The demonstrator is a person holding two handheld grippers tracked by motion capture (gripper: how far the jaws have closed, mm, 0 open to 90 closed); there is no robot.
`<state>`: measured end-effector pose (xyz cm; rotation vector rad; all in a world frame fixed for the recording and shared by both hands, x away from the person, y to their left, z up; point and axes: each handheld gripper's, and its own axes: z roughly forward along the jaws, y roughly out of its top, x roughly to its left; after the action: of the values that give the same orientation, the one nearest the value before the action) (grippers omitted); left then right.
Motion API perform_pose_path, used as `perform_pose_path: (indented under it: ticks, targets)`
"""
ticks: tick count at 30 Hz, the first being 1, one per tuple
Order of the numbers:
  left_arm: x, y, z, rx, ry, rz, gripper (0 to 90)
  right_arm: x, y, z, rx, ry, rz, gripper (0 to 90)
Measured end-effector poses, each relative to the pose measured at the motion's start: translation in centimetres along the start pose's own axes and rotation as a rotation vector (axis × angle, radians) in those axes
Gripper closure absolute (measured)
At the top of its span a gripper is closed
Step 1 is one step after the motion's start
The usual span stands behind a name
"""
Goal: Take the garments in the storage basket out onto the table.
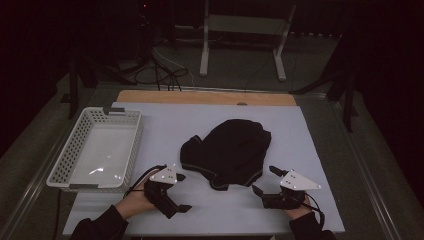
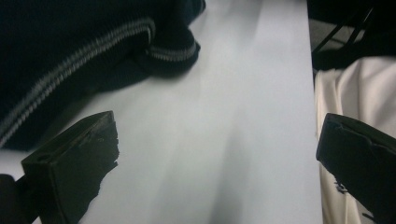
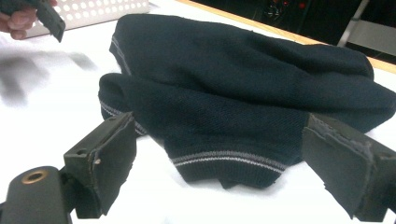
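Dark knit garment [image 1: 228, 151], black/navy with a thin grey stripe along the hem, lies bunched mid-board on the white board [image 1: 310, 150], slightly right of centre. In the right gripper view the garment [image 3: 243, 88] is folded over itself, striped hem facing the camera. In the left gripper view its striped edge [image 2: 84, 56] runs across the upper left.

Right gripper [image 1: 265, 180] sits at about 5 o'clock from the garment, near its hem, not touching. Jaws spread wide, nothing between them. Right gripper view: the right gripper [image 3: 219, 175] has both jaws well apart over bare board, hem just beyond them. Grey three-cornered plate on top, cable trailing toward the sleeve.

Left gripper [image 1: 182, 192] at about 7 o'clock from the garment, just beside its left lobe, apart from it. Jaws spread, holding nothing. Left gripper view: the left gripper [image 2: 217, 158] is over bare white surface; pale cloth [image 2: 355, 93] beyond the board edge on the right.

White perforated basket [image 1: 67, 155] at 9 o'clock from the garment, on the board's left edge, well apart from it.

Wooden strip [image 1: 205, 97] along the board's far edge at 12 o'clock. White metal frame [image 1: 240, 35] on the floor beyond, with cables [image 1: 165, 70] left of it.
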<state>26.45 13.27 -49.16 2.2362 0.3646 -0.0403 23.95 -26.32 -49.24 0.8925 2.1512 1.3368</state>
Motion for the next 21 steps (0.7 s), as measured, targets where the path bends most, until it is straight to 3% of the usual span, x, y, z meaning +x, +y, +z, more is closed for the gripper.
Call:
perform_pose_path:
  ticks: [6, 21]
  targets:
    - [-0.6, -1.4, -0.3, 0.023, -0.015, -0.006, 0.0, 0.0, 0.0, 0.0, 0.003, -0.002, -0.001, 11.0]
    - [-1.7, -4.1, -2.6, 0.06, 0.02, -0.006, 0.0, 0.0, 0.0, -0.1, 0.002, -0.008, -0.002, 11.0]
